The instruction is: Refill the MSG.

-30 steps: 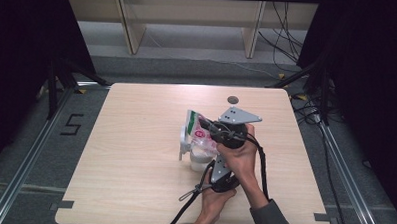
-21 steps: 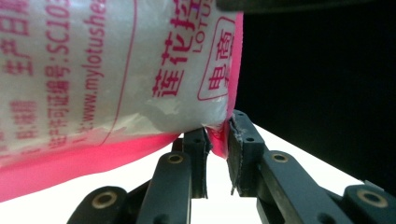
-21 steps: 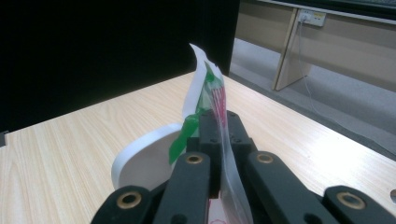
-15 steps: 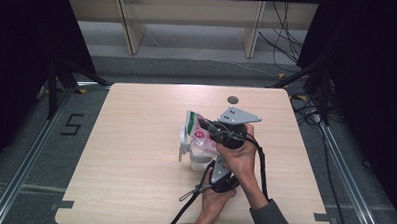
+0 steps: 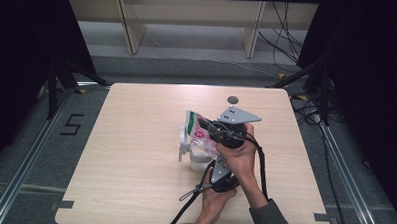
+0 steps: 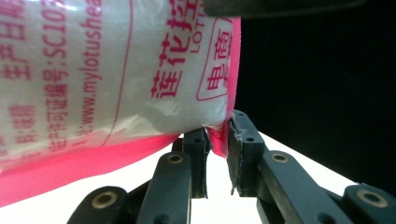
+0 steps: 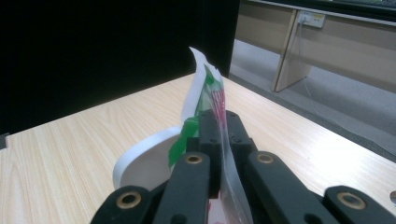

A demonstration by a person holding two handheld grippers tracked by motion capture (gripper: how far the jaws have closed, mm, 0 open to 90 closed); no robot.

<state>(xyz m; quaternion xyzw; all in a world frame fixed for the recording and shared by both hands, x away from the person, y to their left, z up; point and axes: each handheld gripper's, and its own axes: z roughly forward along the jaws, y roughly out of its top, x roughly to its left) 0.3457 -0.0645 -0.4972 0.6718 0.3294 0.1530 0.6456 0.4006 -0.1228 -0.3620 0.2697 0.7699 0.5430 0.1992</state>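
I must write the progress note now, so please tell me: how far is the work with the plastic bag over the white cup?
Done: both grippers hold the bag. The right gripper is shut on its upper edge, and the left gripper pinches its pink bottom corner. In hand: the bag is held tilted above the white cup on the table. Left: probably emptying it into the cup; whether anything has poured yet cannot be told.

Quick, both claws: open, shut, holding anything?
Left claw: shut on the pink corner of the bag.
Right claw: shut on the bag's upper edge.
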